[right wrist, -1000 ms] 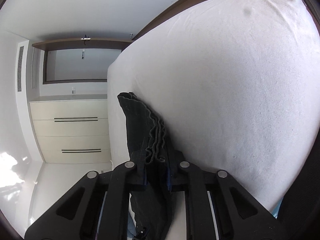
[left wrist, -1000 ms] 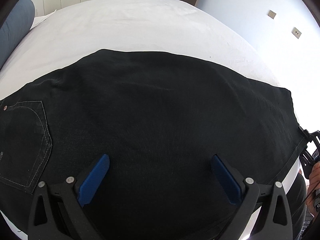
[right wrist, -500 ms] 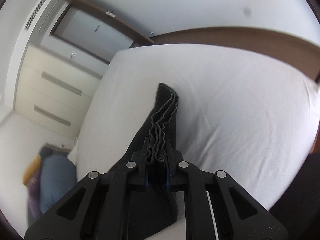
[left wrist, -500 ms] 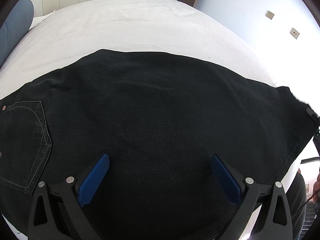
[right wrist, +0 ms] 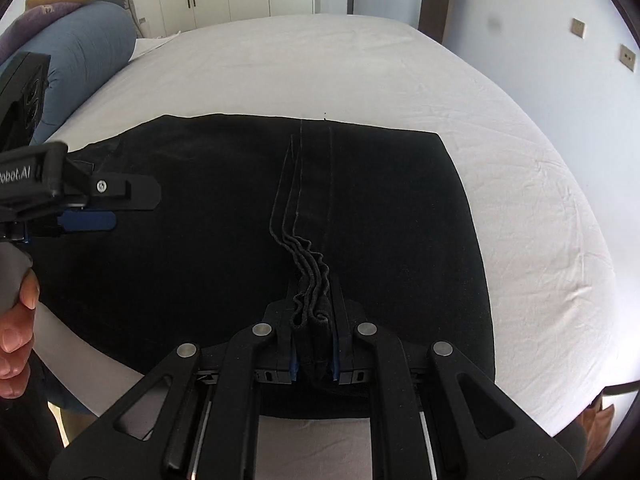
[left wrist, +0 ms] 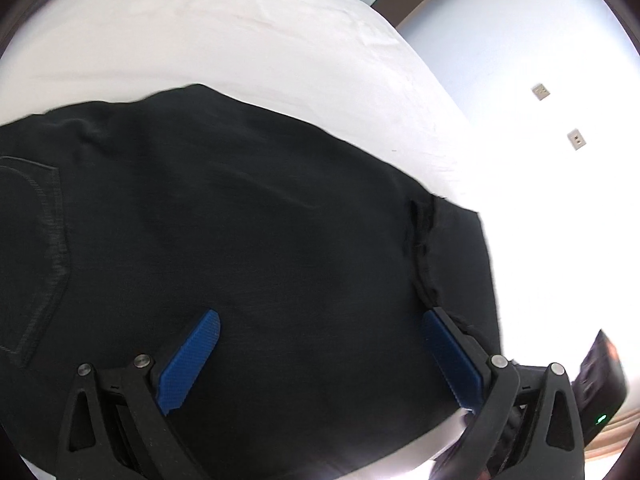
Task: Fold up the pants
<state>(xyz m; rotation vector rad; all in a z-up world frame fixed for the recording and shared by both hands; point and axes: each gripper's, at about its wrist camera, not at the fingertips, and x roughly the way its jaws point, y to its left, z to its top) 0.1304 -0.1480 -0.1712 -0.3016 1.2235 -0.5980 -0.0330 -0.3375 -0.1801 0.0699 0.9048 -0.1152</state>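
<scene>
Two tools over black pants [right wrist: 208, 216] spread across a white bed [right wrist: 360, 64]. Right tool [right wrist: 314, 320] clamped tight on the bunched hem layers [right wrist: 310, 276], that end lying over the rest. Left tool [left wrist: 320, 344] spread wide above the fabric, nothing gripped; blue pads [left wrist: 188, 364] visible. Pocket stitching [left wrist: 48, 248] at left. Pillows [right wrist: 80, 44] at the bed's far left.

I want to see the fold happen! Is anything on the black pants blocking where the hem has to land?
Nothing visible. The right gripper, shut on the pants hem, has only flat black cloth ahead. The left gripper hovers open at the left edge, aside from that path.
</scene>
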